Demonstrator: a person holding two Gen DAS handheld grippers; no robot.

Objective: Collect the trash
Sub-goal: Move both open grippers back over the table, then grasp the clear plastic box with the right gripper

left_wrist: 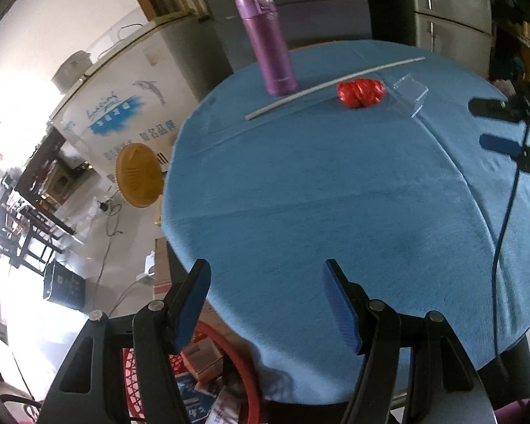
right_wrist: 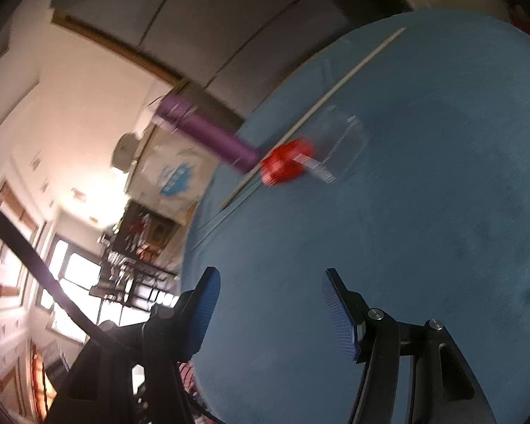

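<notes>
A crumpled red wrapper [left_wrist: 360, 93] lies at the far side of the round blue-clothed table [left_wrist: 318, 212], beside a clear plastic package [left_wrist: 408, 93] and a long thin white stick [left_wrist: 332, 84]. My left gripper [left_wrist: 265, 304] is open and empty over the table's near edge. My right gripper [left_wrist: 494, 123] shows at the right of the left wrist view, open, near the clear package. In the right wrist view my right gripper [right_wrist: 268, 312] is open and empty, with the red wrapper [right_wrist: 284, 164], clear package [right_wrist: 342, 141] and stick [right_wrist: 321, 106] ahead, blurred.
A purple thermos [left_wrist: 266, 42] stands upright behind the stick; it also shows in the right wrist view [right_wrist: 208, 137]. A red mesh basket [left_wrist: 208, 378] with paper and boxes sits on the floor under the table's near edge. A black cable [left_wrist: 505, 233] crosses the table's right side.
</notes>
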